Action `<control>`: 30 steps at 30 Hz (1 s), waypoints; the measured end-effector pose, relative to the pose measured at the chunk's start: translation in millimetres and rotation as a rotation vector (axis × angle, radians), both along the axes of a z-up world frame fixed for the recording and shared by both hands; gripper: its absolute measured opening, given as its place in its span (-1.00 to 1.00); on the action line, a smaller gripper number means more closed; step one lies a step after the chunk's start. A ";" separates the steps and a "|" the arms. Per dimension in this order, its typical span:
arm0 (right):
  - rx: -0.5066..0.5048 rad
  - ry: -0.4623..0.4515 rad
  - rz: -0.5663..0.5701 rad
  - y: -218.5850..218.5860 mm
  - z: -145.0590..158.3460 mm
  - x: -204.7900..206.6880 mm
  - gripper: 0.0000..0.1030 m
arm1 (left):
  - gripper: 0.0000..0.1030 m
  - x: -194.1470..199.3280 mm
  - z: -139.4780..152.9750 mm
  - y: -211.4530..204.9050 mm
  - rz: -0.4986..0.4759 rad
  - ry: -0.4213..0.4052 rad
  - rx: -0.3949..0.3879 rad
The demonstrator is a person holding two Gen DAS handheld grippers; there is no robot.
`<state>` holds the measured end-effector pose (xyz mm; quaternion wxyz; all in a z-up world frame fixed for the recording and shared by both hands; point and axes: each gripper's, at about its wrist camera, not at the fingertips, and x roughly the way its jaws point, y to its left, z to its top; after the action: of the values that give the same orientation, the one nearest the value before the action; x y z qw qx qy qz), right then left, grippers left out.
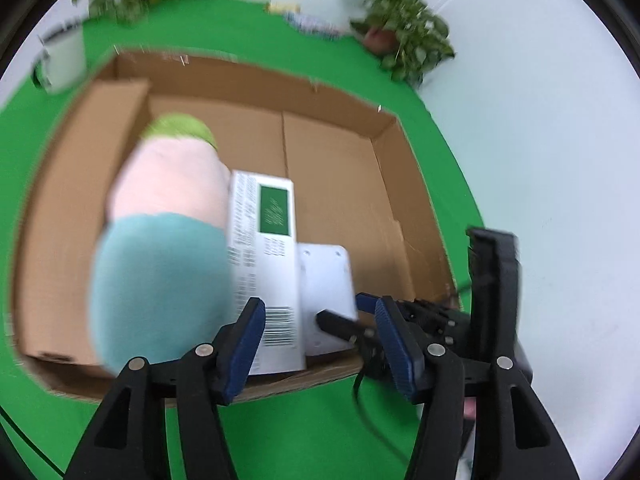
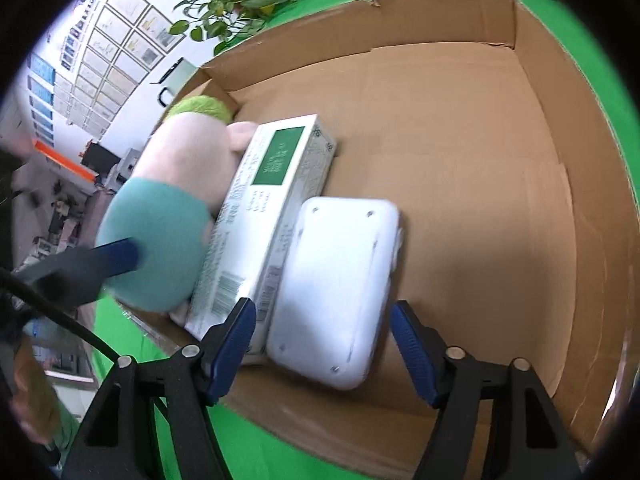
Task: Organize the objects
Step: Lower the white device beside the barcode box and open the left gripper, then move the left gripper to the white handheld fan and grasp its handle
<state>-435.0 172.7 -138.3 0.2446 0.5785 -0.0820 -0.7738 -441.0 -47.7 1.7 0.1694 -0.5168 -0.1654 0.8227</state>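
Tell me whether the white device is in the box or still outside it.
In. The white device lies flat on the floor of the cardboard box, against the white carton, with the right gripper open around its near end.

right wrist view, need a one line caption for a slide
Open right tool above a white device, beside a white-and-green carton and plush toy in a cardboard box.

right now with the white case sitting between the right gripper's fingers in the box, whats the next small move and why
Probably lift the right gripper straight up and away. Its pads stand apart from the white case, which already lies flat on the cardboard box floor beside the carton and plush toy.
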 end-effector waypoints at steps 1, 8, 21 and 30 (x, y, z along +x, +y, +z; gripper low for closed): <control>0.008 -0.008 0.000 -1.9 -2.8 1.2 0.17 | 0.07 7.5 3.4 -2.1 0.001 0.024 -0.015; 0.076 0.139 -0.016 7.6 14.1 21.9 0.17 | 0.38 67.5 18.7 -4.7 0.093 0.336 -0.337; 0.266 0.561 -0.145 -2.4 38.8 166.6 0.65 | 0.95 170.7 -12.2 27.5 0.218 0.480 -0.511; 0.307 0.595 -0.125 39.0 46.7 188.0 0.65 | 0.95 172.1 -38.6 62.5 0.161 0.445 -0.649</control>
<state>-247.0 211.7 -91.6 0.1201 0.3511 0.0754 -0.9255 -268.9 14.8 -36.8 -0.0359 -0.3382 0.1039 0.9346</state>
